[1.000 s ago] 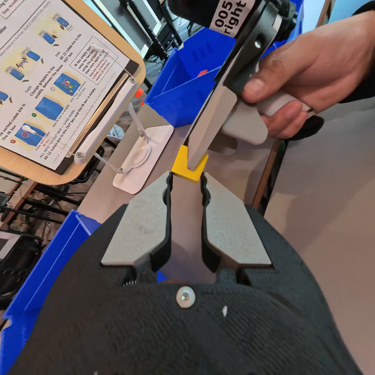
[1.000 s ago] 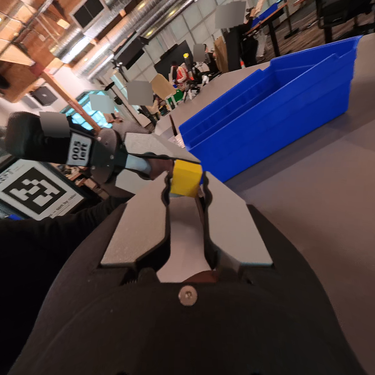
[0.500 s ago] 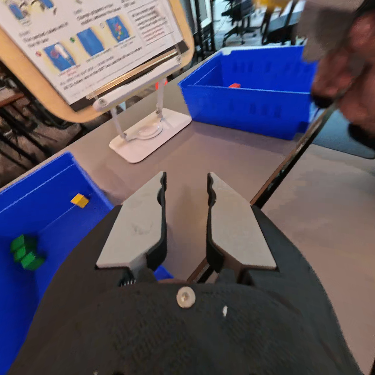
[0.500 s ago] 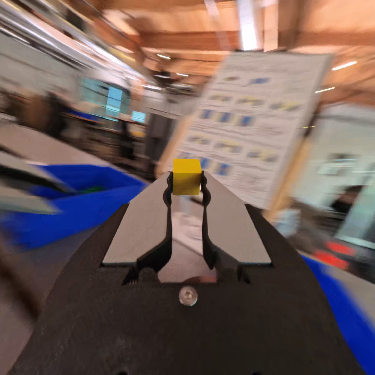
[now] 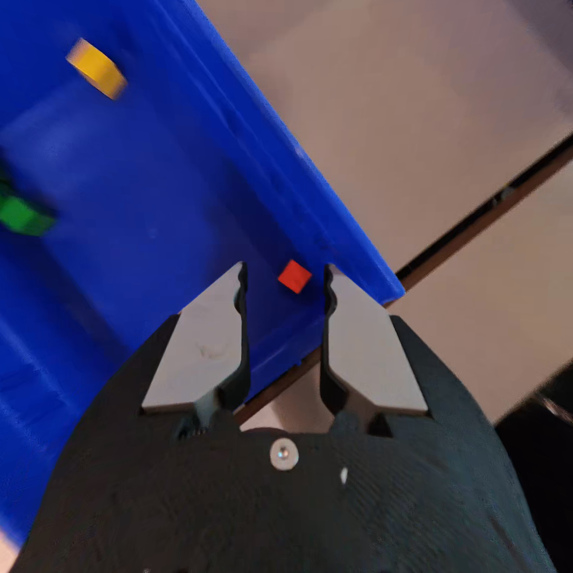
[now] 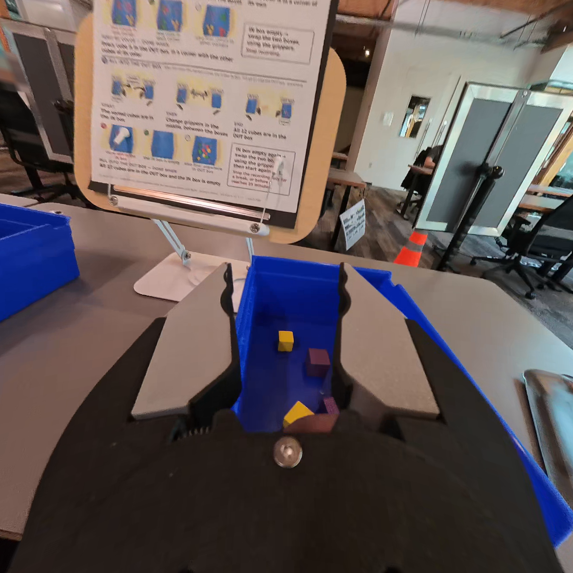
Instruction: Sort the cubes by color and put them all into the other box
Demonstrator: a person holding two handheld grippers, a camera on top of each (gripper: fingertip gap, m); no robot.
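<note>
In the left wrist view my left gripper (image 5: 283, 269) is open and empty above a blue box (image 5: 279, 173). A red cube (image 5: 294, 276) lies in the box's near corner, between and below my fingertips. A blurred yellow cube (image 5: 96, 73) and green cubes (image 5: 23, 217) lie farther left in it. In the right wrist view my right gripper (image 6: 283, 271) is open and empty above the other blue box (image 6: 403, 297). That box holds two yellow cubes (image 6: 285, 341) (image 6: 297, 414) and two purple cubes (image 6: 317, 361) (image 6: 330, 406).
An instruction sheet on a wooden board with a white stand (image 6: 204, 105) is behind the right box. The left box (image 6: 34, 254) shows at the left of the right wrist view. A dark seam (image 5: 483, 207) splits the grey table. A metallic object (image 6: 548, 412) lies at the right edge.
My right gripper let go of the yellow cube over the right box and opened wide. My left gripper swung down over the left box and opened wider.
</note>
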